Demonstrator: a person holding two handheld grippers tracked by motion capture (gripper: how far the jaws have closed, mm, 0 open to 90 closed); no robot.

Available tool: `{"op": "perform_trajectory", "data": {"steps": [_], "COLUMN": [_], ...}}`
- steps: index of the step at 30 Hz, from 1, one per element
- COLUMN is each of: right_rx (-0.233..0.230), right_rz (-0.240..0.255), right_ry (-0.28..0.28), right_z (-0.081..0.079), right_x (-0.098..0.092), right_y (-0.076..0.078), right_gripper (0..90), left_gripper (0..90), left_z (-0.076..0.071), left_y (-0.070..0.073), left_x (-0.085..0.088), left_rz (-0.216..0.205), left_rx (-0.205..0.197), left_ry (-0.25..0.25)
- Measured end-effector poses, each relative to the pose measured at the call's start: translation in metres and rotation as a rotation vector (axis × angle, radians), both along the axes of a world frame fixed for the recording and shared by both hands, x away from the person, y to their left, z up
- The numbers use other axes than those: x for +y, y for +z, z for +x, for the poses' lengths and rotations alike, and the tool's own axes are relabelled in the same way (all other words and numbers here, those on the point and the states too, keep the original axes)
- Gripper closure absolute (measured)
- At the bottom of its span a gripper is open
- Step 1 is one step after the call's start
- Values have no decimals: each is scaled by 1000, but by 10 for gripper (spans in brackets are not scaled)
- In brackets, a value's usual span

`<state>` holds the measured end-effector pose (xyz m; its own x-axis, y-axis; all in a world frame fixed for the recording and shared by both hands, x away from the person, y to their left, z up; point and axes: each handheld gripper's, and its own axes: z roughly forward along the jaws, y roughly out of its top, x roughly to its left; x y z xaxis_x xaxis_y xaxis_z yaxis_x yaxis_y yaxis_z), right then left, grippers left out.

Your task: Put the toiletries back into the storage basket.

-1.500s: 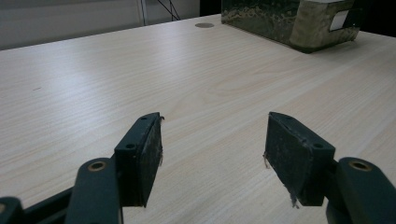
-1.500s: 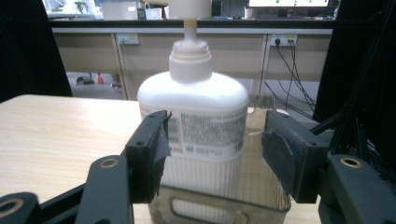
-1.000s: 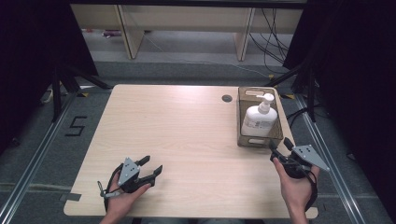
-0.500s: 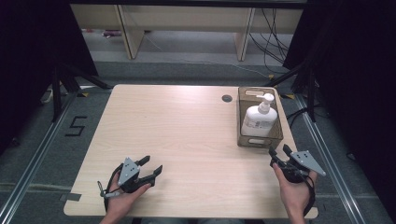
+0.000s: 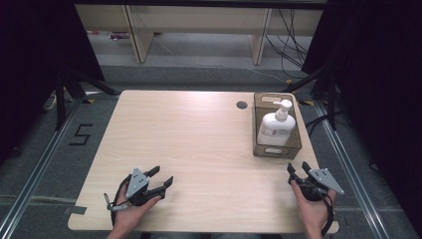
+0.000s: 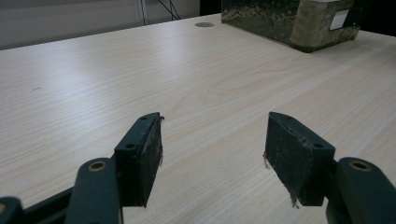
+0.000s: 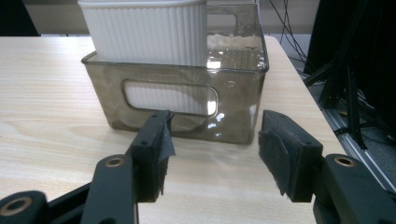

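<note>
Two grippers idle | left gripper [image 5: 157,180] near-left on counter [image 5: 199,139], jaws apart, empty | right gripper [image 5: 297,172] jaws apart, aimed at smoked bin [image 5: 276,147], likely for grasp | pump bottle [image 5: 276,127] inside bin, far right

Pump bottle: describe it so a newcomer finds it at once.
On the light wooden table, look to the far right edge for the smoky translucent bin. The white pump bottle lies inside it, nozzle pointing away from the person; nothing else there is white.

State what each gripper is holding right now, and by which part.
Nothing is held. The left gripper is open over bare table; the right gripper is open, short of the bin.
</note>
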<state>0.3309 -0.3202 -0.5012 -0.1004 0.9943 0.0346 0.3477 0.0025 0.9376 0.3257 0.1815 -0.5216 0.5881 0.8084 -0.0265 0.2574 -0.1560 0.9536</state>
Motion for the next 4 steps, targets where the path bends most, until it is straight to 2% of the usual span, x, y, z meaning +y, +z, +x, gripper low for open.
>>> {"op": "perform_trajectory", "data": {"steps": [1, 2, 4], "right_rx": [2, -5, -3], "right_rz": [31, 41, 48], "right_ry": [7, 28, 2], "right_z": [-1, 0, -1], "right_x": [0, -1, 1], "right_y": [-1, -1, -1], "right_gripper": [443, 441, 434], "left_gripper": [360, 360, 360], "left_z": [0, 0, 0], "left_y": [0, 0, 0], "left_x": [0, 0, 0], "left_rz": [0, 1, 1], "left_rx": [2, 4, 4], "left_ry": [1, 1, 1]}}
